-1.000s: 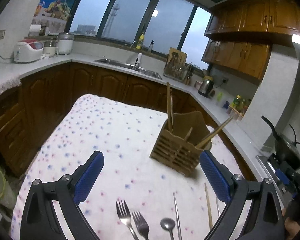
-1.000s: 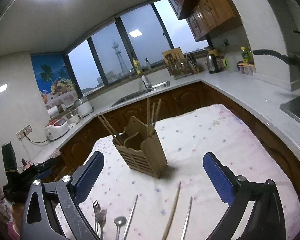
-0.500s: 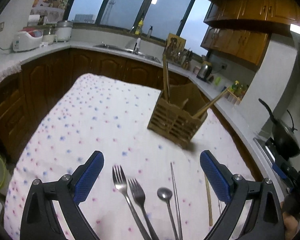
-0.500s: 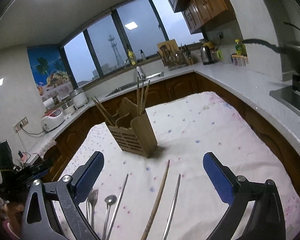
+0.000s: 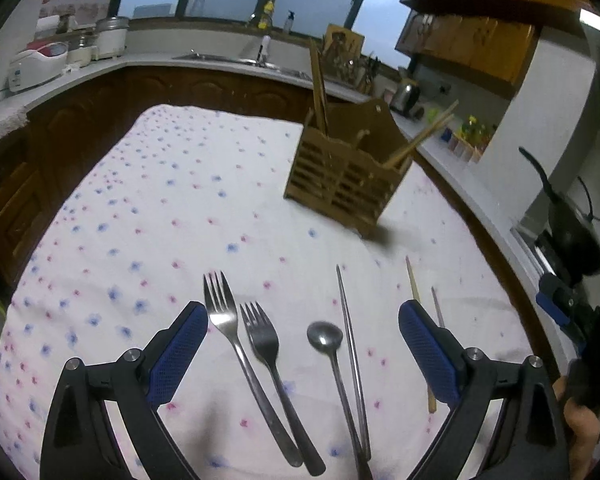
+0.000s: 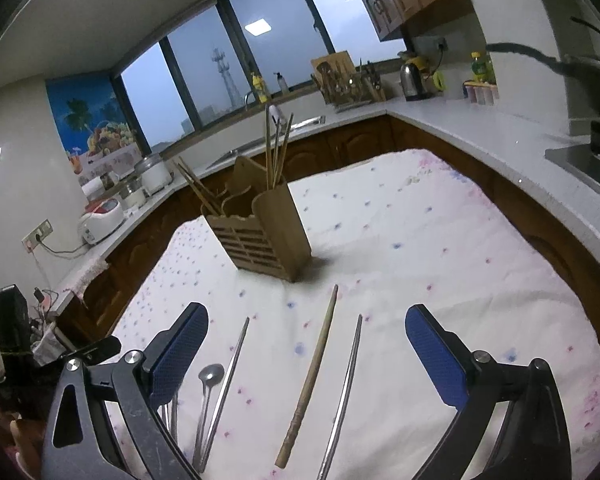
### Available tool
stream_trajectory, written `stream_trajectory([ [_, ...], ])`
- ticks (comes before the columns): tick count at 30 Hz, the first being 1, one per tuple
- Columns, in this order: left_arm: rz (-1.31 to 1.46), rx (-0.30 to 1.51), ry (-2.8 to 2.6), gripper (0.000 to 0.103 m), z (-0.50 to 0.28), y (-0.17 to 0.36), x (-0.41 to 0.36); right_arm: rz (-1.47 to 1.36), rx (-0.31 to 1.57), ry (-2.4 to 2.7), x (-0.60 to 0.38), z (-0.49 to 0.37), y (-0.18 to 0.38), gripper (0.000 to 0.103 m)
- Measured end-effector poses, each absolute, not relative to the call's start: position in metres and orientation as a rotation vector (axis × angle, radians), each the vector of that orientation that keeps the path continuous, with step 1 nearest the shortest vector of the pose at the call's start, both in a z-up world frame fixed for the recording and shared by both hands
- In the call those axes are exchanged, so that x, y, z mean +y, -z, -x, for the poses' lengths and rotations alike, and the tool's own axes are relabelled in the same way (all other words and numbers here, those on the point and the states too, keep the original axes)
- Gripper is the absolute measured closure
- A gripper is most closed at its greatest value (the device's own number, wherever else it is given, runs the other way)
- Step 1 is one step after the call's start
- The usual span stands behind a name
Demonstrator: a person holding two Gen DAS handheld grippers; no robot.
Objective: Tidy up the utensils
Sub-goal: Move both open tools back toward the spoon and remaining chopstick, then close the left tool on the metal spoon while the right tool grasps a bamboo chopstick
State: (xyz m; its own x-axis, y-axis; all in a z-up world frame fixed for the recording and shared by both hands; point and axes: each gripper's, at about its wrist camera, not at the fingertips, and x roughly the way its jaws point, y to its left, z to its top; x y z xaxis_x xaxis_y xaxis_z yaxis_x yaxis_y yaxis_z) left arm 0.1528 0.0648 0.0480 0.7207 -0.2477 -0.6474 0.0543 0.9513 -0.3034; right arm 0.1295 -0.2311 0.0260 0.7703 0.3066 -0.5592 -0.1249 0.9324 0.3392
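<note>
A wooden utensil holder (image 5: 346,176) with several chopsticks in it stands on the flowered tablecloth (image 5: 160,208); it also shows in the right wrist view (image 6: 260,236). In front of it lie two forks (image 5: 236,336), a spoon (image 5: 326,340), a metal chopstick (image 5: 350,340) and a wooden chopstick (image 5: 416,300). My left gripper (image 5: 303,344) is open above the forks and spoon. My right gripper (image 6: 306,344) is open above the wooden chopstick (image 6: 312,372) and a metal chopstick (image 6: 344,388); the spoon (image 6: 208,384) lies to their left.
Dark wood cabinets and a white counter (image 6: 500,132) ring the table. A sink (image 5: 240,60), rice cookers (image 5: 36,64), a kettle (image 6: 414,80) and a black pan (image 5: 572,216) stand on the counter. The table edge drops off at left and right.
Both grippers have tilted down and moved closer to the table. The loose utensils now lie between the fingers and look larger. Both stay open.
</note>
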Motion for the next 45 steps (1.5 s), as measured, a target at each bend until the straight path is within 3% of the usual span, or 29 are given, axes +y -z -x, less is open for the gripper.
stream_trajectory([
  [3, 0.253, 0.780, 0.188, 0.010, -0.157, -0.042, 0.056, -0.290, 0.673, -0.239, -0.229, -0.134, -0.019, 0.005],
  [11, 0.185, 0.890, 0.261, 0.037, -0.176, -0.017, 0.027, -0.275, 0.772, -0.253, -0.221, -0.152, 0.006, 0.043],
  [17, 0.159, 0.957, 0.283, 0.049, -0.196, 0.000, 0.016, -0.273, 0.843, -0.267, -0.216, -0.168, 0.026, 0.055],
  [22, 0.168, 1.013, 0.294, 0.070, -0.212, 0.017, 0.011, -0.265, 0.889, -0.273, -0.209, -0.182, 0.040, 0.060],
  [32, 0.175, 1.033, 0.307, 0.073, -0.234, 0.031, 0.004, -0.235, 0.948, -0.258, -0.203, -0.216, 0.059, 0.069],
  [37, 0.154, 1.030, 0.308, 0.085, -0.235, 0.033, 0.000, -0.210, 0.965, -0.250, -0.197, -0.233, 0.066, 0.072],
  [45, 0.148, 1.028, 0.315, 0.093, -0.241, 0.035, -0.004, -0.123, 1.006, -0.219, -0.184, -0.257, 0.076, 0.077],
])
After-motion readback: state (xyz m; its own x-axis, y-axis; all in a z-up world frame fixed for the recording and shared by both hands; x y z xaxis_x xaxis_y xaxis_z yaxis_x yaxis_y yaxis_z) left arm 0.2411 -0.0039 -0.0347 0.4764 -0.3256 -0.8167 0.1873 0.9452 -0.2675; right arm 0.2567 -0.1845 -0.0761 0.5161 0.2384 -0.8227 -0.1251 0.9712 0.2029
